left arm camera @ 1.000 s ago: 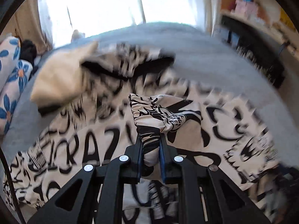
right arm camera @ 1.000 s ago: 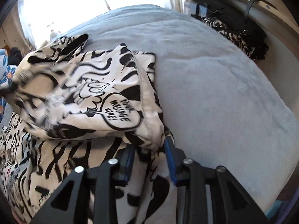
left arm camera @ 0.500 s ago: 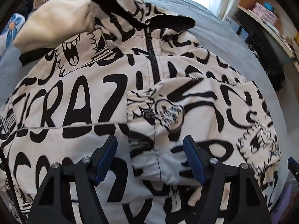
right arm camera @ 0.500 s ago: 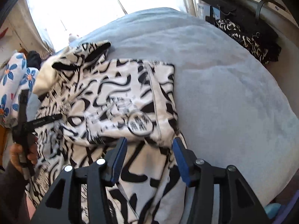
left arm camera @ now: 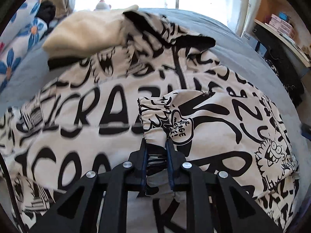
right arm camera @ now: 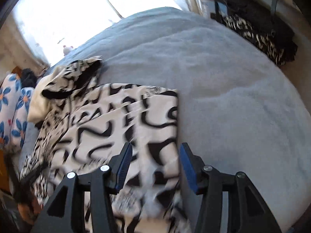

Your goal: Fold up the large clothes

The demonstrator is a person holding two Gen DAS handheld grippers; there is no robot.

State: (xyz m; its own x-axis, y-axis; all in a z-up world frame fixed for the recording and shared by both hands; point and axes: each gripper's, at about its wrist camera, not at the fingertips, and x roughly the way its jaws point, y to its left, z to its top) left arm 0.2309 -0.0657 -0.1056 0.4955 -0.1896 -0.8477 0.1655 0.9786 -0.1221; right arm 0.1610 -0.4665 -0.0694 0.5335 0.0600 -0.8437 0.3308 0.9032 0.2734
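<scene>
Garment: black-and-cream graffiti-print hooded jacket (left arm camera: 108, 120) lying zip-side up on the grey bed (right arm camera: 223, 101); hood (left arm camera: 91, 36) turned so its plain cream lining shows, at the far end near the window.
Fold state: the jacket's right-hand part is already laid inward over the body, giving a straight outer edge in the right wrist view; its sleeve cuff (left arm camera: 155, 116) sits near the centre of the chest.
Left claw (left arm camera: 156, 151): jaws closing, and the pads pinch the bunched cuff between them; fabric rises out of the jaws.
Right claw (right arm camera: 154, 163): jaws spread, nothing pinched; it hangs over the folded edge of the jacket, part of the cloth showing between the fingers but no pad pressing it.
Step in hand (judgement): arranging the sleeve across the chest.
Next move (judgement): carry the cuff to lie flat and straight, let go, then take the opposite side.
Caution: cuff fabric is gathered; pulling may drag the folded panel askew.
Surroundings: floral pillow (left arm camera: 21, 44) at far left.
</scene>
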